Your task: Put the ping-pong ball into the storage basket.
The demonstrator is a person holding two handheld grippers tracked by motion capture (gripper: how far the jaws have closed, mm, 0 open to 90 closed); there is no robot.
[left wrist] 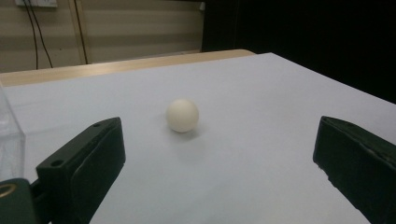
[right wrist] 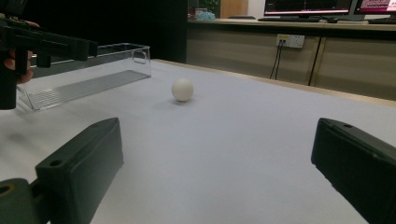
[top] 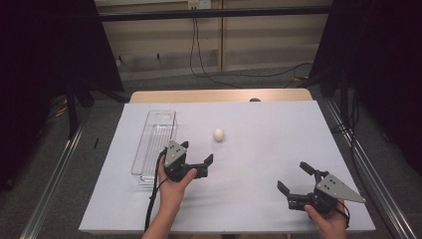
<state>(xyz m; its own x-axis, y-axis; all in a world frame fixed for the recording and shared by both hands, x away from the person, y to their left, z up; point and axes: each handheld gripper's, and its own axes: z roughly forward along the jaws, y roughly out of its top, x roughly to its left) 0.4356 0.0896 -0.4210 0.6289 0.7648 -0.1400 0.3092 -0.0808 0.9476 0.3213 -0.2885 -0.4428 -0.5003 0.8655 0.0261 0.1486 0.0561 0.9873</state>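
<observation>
A small white ball (top: 218, 134) rests on the white table cover (top: 268, 124), a little right of a clear plastic bin (top: 154, 144). My left gripper (top: 197, 151) is open just short of the ball and points at it, with nothing between its jaws. From the left gripper view the ball (left wrist: 182, 115) lies ahead of the open left gripper (left wrist: 215, 154), nearer its left jaw. My right gripper (top: 292, 175) stands open near the front right of the table, holding nothing. In the right gripper view the ball (right wrist: 182, 89) lies far ahead of the open right gripper (right wrist: 217, 158).
The long, empty bin (right wrist: 88, 77) lies along the table's left side, and its wall (left wrist: 9, 135) shows at the left edge of the left gripper view. A bare wooden table edge (top: 219, 95) runs along the back. Cables (top: 199, 59) hang down the wall beyond.
</observation>
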